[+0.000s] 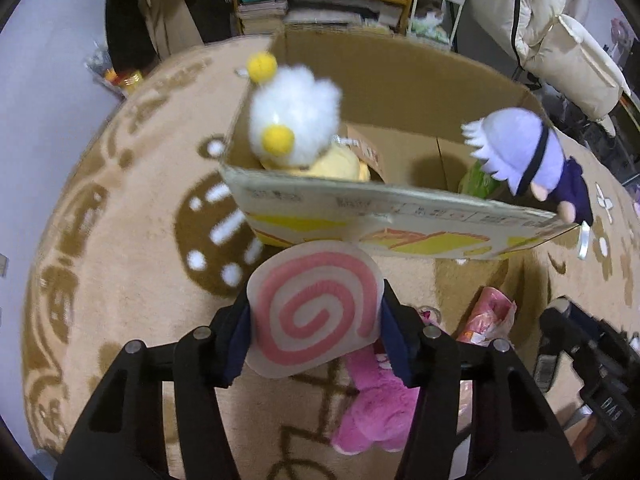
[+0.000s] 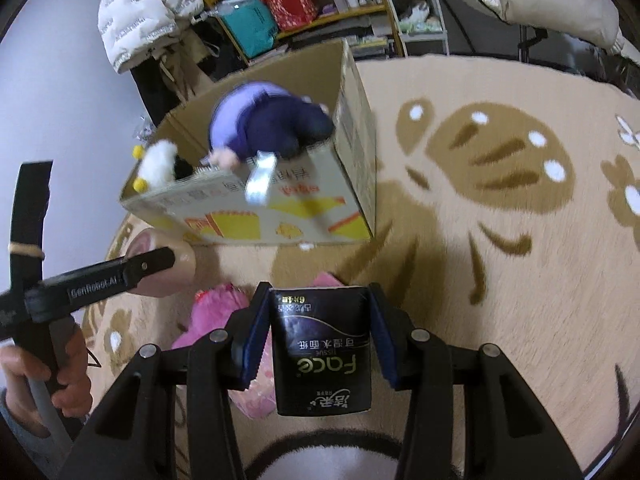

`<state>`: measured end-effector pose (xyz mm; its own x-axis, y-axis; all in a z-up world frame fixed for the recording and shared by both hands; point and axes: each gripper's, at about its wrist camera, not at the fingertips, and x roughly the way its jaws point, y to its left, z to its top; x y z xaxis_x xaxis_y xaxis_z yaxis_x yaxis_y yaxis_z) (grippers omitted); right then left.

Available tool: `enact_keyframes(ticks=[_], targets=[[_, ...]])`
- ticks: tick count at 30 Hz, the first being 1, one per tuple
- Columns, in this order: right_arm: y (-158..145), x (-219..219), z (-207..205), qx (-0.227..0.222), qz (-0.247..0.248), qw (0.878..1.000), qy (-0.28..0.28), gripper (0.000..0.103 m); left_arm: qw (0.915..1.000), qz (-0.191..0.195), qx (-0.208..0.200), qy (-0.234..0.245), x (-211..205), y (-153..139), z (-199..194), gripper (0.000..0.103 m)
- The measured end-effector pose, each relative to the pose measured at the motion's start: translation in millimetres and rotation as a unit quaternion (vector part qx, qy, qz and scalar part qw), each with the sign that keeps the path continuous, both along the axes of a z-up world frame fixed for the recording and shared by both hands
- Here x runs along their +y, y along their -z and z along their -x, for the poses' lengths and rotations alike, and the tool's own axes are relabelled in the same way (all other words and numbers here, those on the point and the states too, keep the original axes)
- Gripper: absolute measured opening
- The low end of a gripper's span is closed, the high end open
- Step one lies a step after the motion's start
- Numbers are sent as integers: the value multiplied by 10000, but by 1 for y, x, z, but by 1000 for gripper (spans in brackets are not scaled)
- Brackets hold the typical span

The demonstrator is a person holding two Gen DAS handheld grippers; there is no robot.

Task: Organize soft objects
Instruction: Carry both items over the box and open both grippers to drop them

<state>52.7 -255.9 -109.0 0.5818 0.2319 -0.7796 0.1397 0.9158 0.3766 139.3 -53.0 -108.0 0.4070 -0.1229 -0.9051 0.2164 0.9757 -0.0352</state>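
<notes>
We are holding a round white cushion with a pink spiral in the left gripper; its two blue-padded fingers are pressing on the cushion's left and right edges. Just ahead of this gripper the near wall of the open cardboard box is standing, and it is blocking the straight way forward, so the cushion is sitting in front of the wall and outside the box. A fluffy white toy with yellow pompoms is rising over the box's left corner, and a purple-haired doll is hanging over the right end of the same wall. Below the left gripper, slightly to its right, a pink plush is lying on the beige patterned rug. In the right gripper we are pinching a black tissue pack between both pads. The box is lying ahead of it and a little to the left, with the doll draped on its rim. The pink plush is resting just left of this gripper, and a wrapped pink item is lying under it.
</notes>
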Motion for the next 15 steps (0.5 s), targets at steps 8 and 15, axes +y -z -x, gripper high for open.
enact_keyframes(ticks=[8, 15], targets=[[-37, -2, -2, -477, 105, 9988, -46, 49, 9966, -5, -812, -145, 11, -48, 8, 56], [-66, 2, -12, -836, 206, 9962, -144, 49, 9927, -93, -1194, -147, 14, -72, 7, 56]])
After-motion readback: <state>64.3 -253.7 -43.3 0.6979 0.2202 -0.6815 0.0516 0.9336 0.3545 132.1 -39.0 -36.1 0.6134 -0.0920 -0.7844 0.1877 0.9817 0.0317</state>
